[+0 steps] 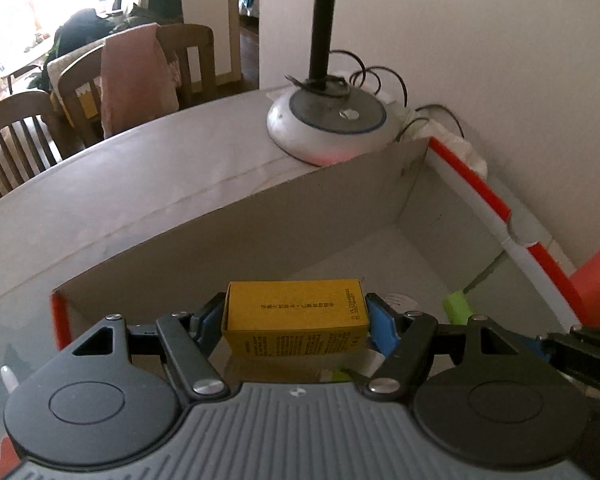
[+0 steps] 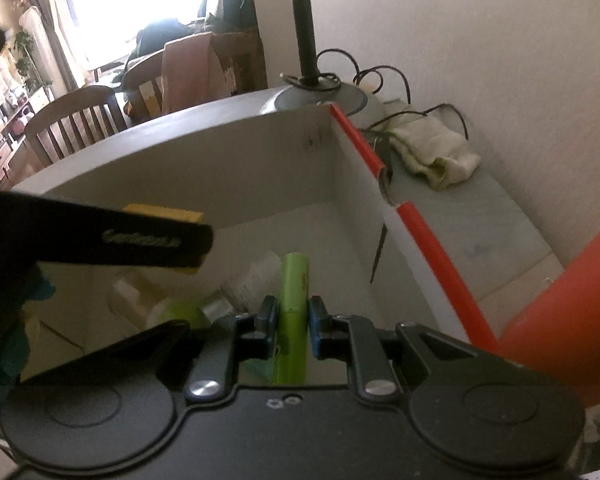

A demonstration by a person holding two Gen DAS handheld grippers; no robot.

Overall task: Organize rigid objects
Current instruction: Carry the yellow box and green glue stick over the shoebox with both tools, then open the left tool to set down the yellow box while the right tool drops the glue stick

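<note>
The left hand-held gripper [image 1: 296,320] grips a yellow carton [image 1: 296,322] above the open box [image 1: 228,236]; the right hand-held gripper [image 2: 293,322] grips a green tube [image 2: 294,308] over the same box. The placing step seems in hand; next, probably lower and release each inside.

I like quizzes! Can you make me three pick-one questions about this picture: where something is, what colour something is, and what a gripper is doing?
1. Where is the lamp base?
A. on the table behind the box
B. inside the box
C. on a chair

2. What colour is the carton in the left hand-held gripper?
A. blue
B. yellow
C. pink

3. What is the right hand-held gripper doing?
A. hanging open
B. pinching a green tube
C. holding a cloth

Answers: 1 A, it sits beyond the box's far wall. 2 B, its faces are yellow. 3 B, the pads press both sides of the tube.
</note>
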